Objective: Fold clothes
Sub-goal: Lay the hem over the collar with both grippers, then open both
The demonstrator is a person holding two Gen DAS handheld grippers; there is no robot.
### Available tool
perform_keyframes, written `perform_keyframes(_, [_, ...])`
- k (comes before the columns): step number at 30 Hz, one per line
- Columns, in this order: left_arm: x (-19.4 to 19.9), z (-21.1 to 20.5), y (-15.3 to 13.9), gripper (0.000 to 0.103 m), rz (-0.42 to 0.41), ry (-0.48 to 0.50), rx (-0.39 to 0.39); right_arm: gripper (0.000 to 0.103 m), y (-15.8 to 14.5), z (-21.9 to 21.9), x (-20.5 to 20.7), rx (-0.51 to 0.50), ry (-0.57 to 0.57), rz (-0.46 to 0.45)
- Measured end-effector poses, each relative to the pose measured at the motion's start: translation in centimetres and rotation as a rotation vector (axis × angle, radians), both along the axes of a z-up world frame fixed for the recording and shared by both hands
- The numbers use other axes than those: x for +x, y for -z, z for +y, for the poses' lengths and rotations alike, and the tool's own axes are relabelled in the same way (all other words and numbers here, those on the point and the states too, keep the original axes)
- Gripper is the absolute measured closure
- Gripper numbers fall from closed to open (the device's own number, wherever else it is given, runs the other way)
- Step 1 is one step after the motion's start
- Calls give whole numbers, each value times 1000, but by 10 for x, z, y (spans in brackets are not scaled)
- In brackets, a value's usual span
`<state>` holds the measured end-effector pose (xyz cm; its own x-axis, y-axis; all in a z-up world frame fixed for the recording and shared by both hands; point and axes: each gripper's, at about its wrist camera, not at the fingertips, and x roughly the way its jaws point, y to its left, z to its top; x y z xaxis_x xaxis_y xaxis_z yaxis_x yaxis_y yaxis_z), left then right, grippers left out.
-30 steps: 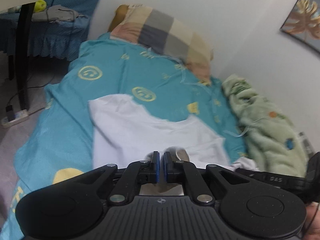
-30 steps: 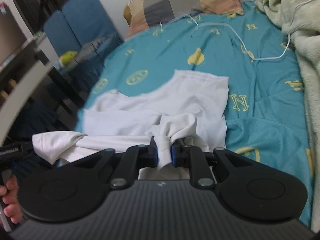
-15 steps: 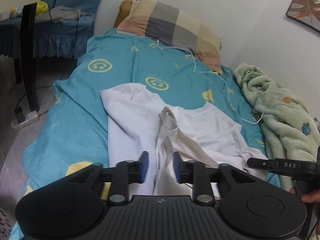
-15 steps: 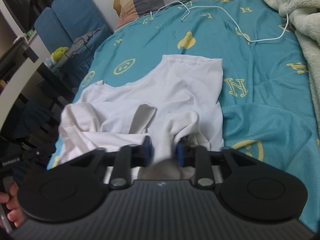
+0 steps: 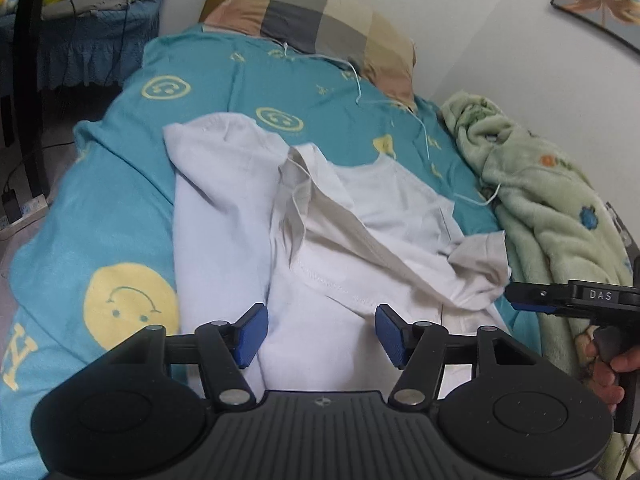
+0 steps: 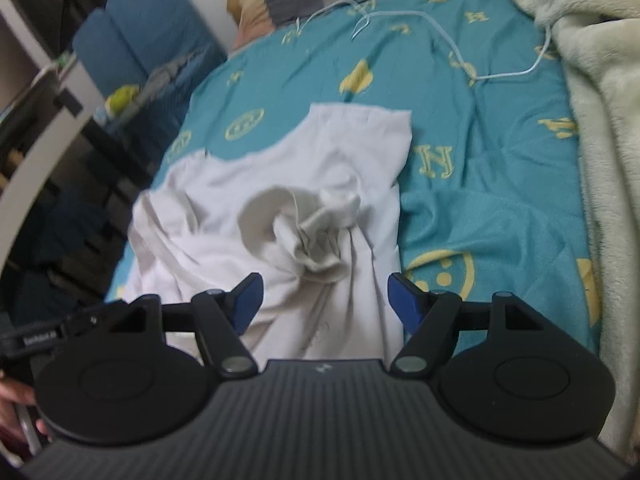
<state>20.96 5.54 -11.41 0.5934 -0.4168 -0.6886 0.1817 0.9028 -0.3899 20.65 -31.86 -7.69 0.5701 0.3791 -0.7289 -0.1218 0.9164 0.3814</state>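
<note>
On the bed's teal smiley sheet (image 5: 132, 208) we see the white T-shirt (image 5: 224, 216) lying rumpled mid-bed, a flap bunched toward 3 o'clock. Both our left hand-held gripper (image 5: 318, 334) and right hand-held gripper (image 6: 326, 300) gape empty above its near edge, seemingly to re-grasp.

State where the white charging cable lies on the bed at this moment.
The white cable trails across the teal bedsheet from the checked pillow toward the green blanket, beyond the white T-shirt.
</note>
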Motion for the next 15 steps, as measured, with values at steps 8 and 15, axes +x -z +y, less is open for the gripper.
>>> perform_keyframes(8, [1,-8,5,98,-20,27,57,70,16,25,12,-96,-102,-43])
perform_keyframes(15, [-3,20,-19,100,-64,-73,12,95,10,22,16,-68,-54,-62])
